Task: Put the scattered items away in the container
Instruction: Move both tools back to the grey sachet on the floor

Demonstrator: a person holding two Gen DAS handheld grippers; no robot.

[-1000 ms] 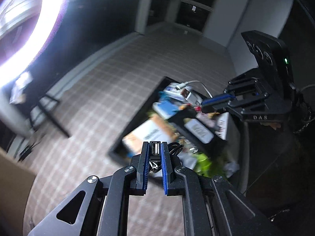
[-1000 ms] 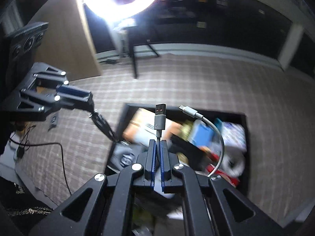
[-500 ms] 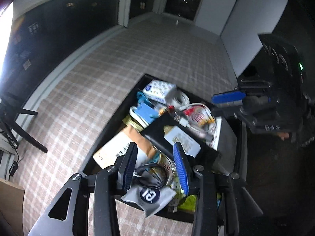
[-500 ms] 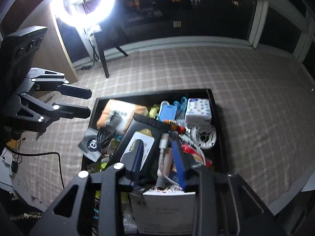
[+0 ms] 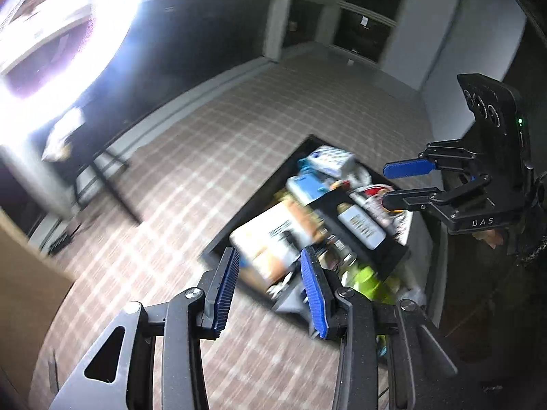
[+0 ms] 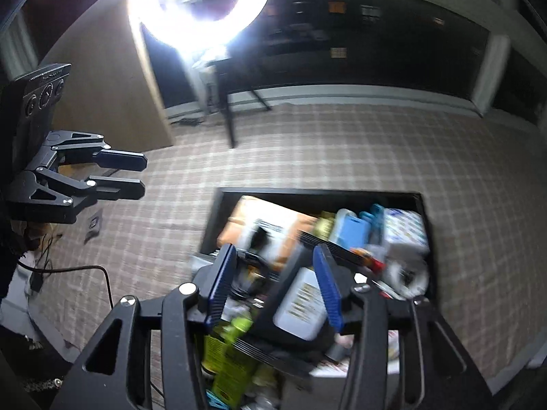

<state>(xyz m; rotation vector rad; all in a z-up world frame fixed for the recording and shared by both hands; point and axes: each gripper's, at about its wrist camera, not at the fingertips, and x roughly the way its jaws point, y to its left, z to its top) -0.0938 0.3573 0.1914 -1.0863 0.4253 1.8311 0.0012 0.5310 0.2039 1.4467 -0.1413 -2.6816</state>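
- Left wrist view: the left gripper (image 5: 270, 288) hangs above the near edge of the container (image 5: 224, 239), its blue-padded jaws parted with nothing between them; only the blurred contents of the box show through the gap.
- The container is a shallow black box on a checked cloth (image 5: 164, 205), crowded with tidied items: an orange-and-white packet (image 5: 270, 235), a black tray (image 5: 345, 229) bearing a white labelled pack (image 5: 360, 225), a blue case (image 5: 307, 186), a white patterned tissue pack (image 5: 331, 159) and something lime green (image 5: 365, 278).
- Printing on those items is too blurred to read.
- The right gripper (image 5: 393, 184) stands at the right of this view over the far side of the box, jaws apart and empty; the letters "DAS" are legible on its body.
- A ring light (image 5: 68, 34) glares at upper left.
- Right wrist view: the right gripper (image 6: 273, 282) is above the container (image 6: 215, 218), its jaws opening, with nothing pinched between the pads; the white labelled pack (image 6: 302, 304) and a coiled black cable (image 6: 249, 266) lie below in the box.
- The left gripper (image 6: 142, 175) appears at the left, over the cloth beside the box, jaws apart and empty.
- The lime green packet (image 6: 227, 352) carries print that cannot be made out.
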